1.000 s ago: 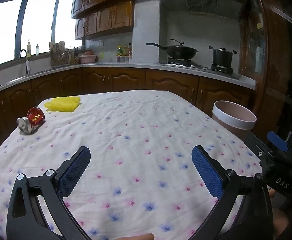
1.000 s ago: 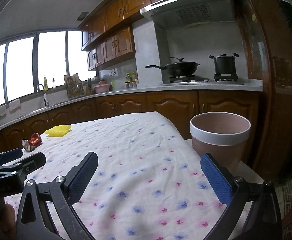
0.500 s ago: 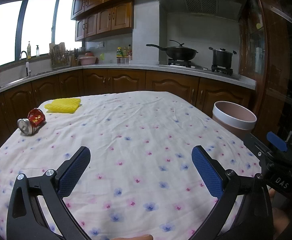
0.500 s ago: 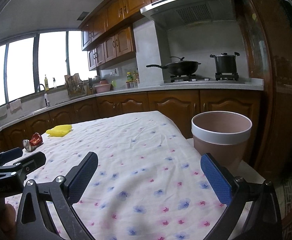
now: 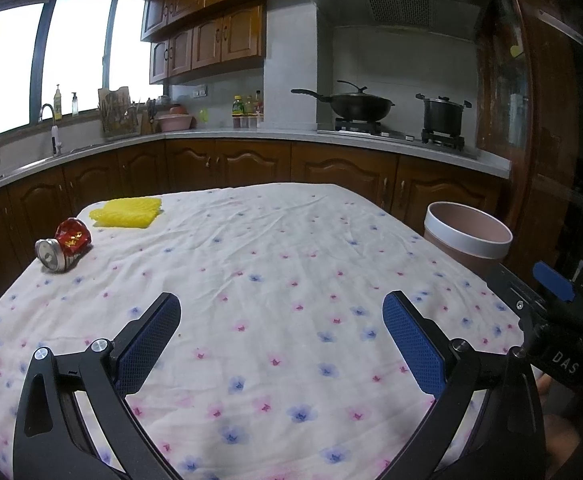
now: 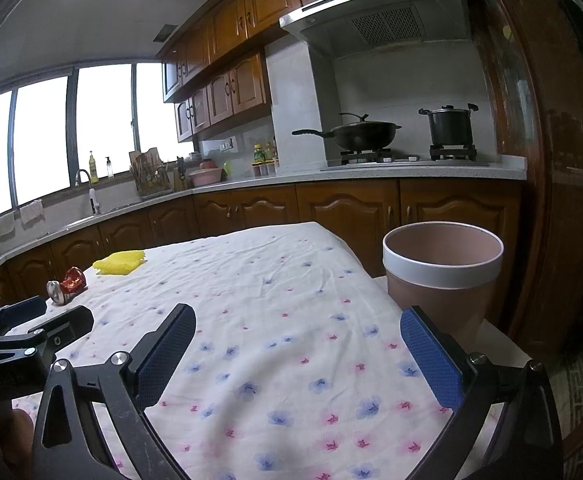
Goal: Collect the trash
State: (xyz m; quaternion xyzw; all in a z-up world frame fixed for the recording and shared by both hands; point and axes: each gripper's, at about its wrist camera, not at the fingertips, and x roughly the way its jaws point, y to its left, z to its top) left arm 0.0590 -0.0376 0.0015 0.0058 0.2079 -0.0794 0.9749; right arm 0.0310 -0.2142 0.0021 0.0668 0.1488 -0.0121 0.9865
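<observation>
Left wrist view: crushed red can [image 5: 64, 249] lies on the desk [image 5: 291, 288] far across from the bin [image 5: 467, 240], left gripper [image 5: 281, 330] and right gripper [image 6: 297, 350] jaws released, empty; reach over, straddle the can's body squarely before clenching.

Crushed red can [image 5: 62, 245] on its side, pink bin [image 5: 467, 240] upright

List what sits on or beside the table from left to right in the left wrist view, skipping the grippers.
crushed red can → yellow cloth → floral tablecloth → pink bin
</observation>
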